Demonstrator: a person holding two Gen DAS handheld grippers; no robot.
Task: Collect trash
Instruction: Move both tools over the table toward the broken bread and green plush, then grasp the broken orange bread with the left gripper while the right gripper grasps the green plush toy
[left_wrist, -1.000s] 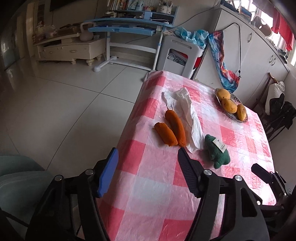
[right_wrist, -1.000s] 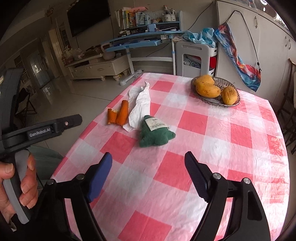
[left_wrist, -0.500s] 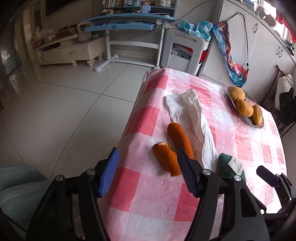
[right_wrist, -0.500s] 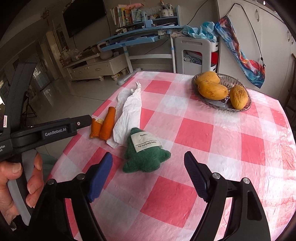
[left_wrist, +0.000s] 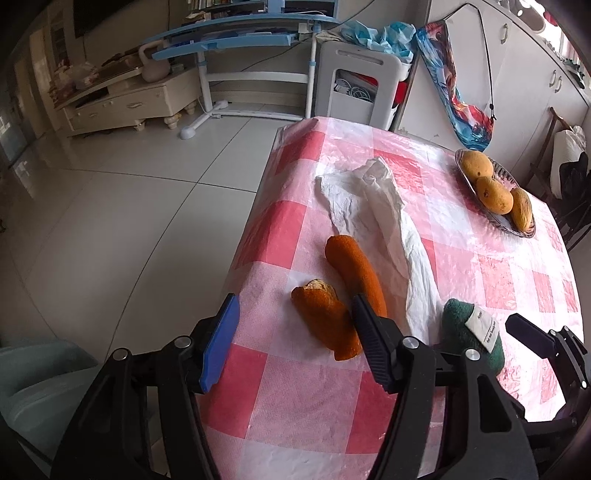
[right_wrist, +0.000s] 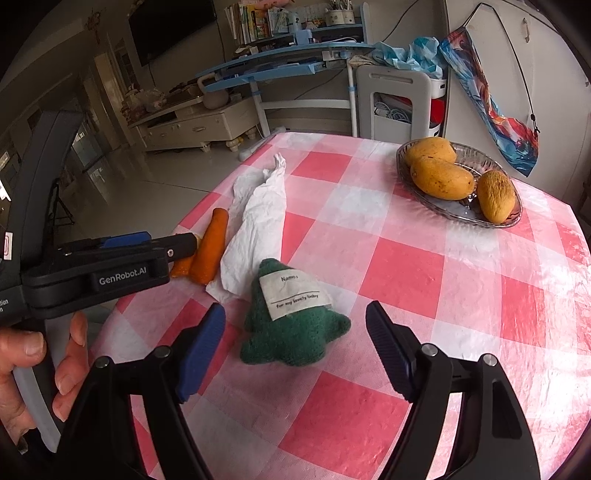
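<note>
left gripper (left_wrist: 293, 347) closing, spread around bitten carrot piece (left_wrist: 327, 317), right gripper (right_wrist: 295, 349) closing, spread around green plush (right_wrist: 291, 325)

The right gripper (right_wrist: 295, 339), jaws closing, frames a green plush toy (right_wrist: 291, 328) without touching it; carrot pieces (right_wrist: 210, 251) lie beside a white plastic bag (right_wrist: 258, 229).

You can read "GenRobot.AI" on the left gripper (right_wrist: 147, 240) and, on the green plush toy's white label (right_wrist: 293, 295), "Name:" above "for my lovely baby".
</note>
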